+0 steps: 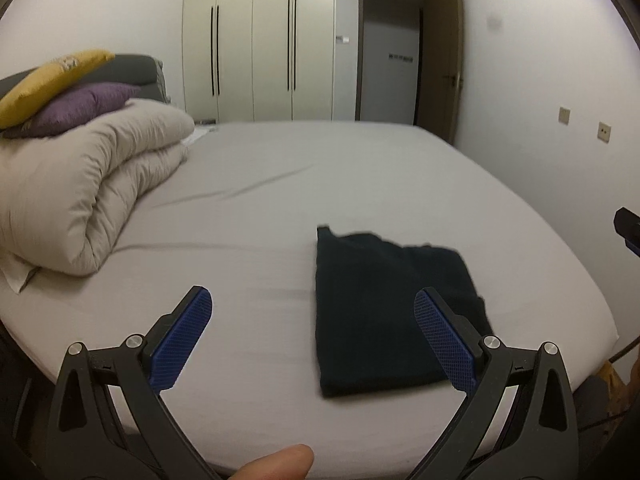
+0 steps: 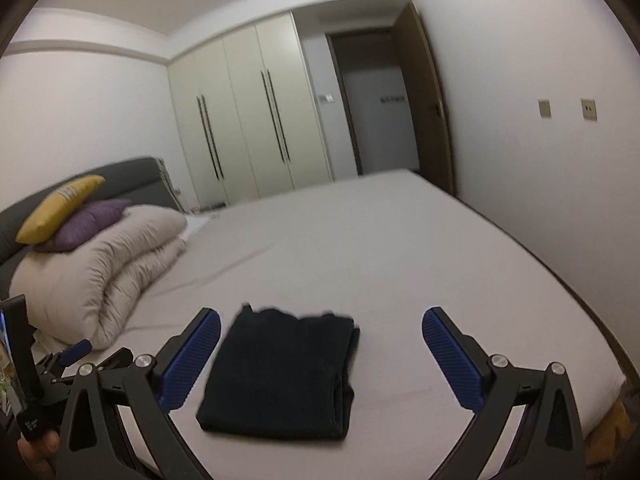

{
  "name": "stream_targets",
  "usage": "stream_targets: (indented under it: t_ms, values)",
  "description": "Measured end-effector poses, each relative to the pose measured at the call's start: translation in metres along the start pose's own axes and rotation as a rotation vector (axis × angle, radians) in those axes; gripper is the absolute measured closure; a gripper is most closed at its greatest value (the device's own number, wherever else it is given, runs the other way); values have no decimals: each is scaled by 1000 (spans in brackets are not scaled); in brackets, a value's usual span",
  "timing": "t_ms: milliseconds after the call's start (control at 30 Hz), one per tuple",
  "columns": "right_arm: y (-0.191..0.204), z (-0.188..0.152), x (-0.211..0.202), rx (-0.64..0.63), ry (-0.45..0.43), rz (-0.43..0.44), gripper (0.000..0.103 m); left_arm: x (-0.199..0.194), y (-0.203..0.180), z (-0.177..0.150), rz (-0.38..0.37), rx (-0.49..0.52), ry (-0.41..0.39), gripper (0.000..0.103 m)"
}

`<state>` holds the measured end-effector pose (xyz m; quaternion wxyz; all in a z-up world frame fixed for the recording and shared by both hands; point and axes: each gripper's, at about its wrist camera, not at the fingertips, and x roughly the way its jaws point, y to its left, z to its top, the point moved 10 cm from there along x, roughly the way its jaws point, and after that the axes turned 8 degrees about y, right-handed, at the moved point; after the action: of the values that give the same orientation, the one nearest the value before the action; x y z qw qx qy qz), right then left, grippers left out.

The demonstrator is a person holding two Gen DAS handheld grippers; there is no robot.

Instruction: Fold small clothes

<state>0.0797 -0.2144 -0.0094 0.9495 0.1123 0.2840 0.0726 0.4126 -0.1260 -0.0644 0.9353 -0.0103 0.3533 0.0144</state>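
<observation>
A dark folded garment [image 1: 384,312] lies flat on the grey bed sheet [image 1: 280,200] near the bed's front edge. My left gripper [image 1: 314,304] hovers above the sheet, open, nothing between its blue pads; the garment lies under its right finger [image 1: 440,336]. My right gripper [image 2: 320,324] is held above the same garment [image 2: 280,372], wide open and holding nothing, the cloth lying apart below its jaws. The left gripper's tip [image 2: 74,350] shows at the lower left of the right wrist view. The right gripper's tip [image 1: 628,228] peeks in at the right edge of the left wrist view.
A folded beige duvet [image 1: 88,184] with a purple cushion [image 1: 84,108] and a yellow cushion [image 1: 48,80] sits at the bed's left by the dark headboard. Cream wardrobes [image 1: 256,48] and a doorway [image 1: 388,52] stand behind. A wall runs along the bed's right side. A fingertip [image 1: 280,462] shows at the bottom.
</observation>
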Motion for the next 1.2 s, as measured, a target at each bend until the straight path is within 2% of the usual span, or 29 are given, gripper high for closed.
stream_targets:
  t_ms: [133, 400, 600, 767, 1200]
  values:
    - [-3, -17, 14, 34, 66, -23, 0, 23, 2, -12, 40, -2, 48, 0]
    - [-9, -51, 39, 72, 203, -68, 0, 61, 11, -37, 57, -28, 156, 0]
    - [4, -61, 41, -13, 214, -86, 0, 77, 14, -51, 51, -29, 204, 0]
    - [14, -67, 42, -52, 223, -77, 0, 81, 13, -57, 45, -23, 215, 0]
    - [14, -75, 44, -66, 252, -78, 0, 85, 12, -62, 35, -25, 226, 0]
